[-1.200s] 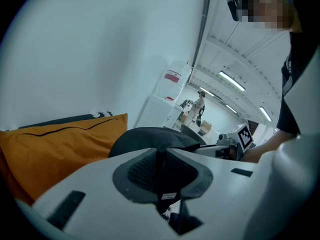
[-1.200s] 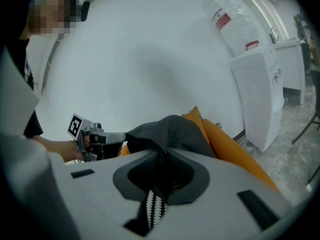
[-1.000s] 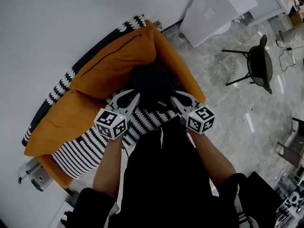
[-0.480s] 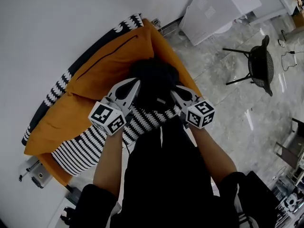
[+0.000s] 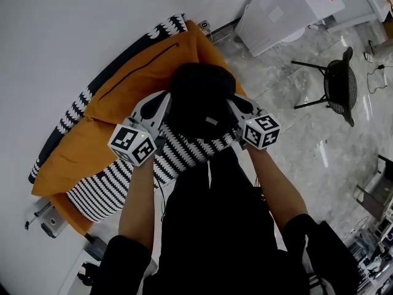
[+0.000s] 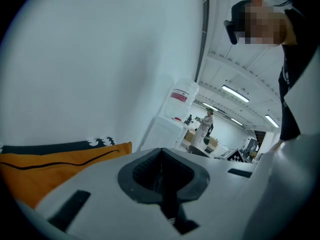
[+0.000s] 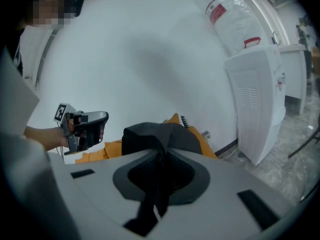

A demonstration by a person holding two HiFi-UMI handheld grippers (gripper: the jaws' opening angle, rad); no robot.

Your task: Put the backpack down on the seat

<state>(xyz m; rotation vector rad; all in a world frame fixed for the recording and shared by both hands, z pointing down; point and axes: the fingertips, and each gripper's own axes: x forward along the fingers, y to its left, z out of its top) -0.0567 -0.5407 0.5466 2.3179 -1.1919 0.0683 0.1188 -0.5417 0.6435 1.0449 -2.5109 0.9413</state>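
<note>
My left gripper [image 5: 163,100] and right gripper [image 5: 234,105] stay clenched on the backpack [image 5: 201,100]. It has moved from the front edge of the seat [image 5: 80,146] toward the back. Lowering remains.

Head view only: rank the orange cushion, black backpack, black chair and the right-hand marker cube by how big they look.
Largest to smallest:
1. orange cushion
2. backpack
3. black chair, which stands farther from the camera, so its real size is unsure
4. right-hand marker cube
</note>
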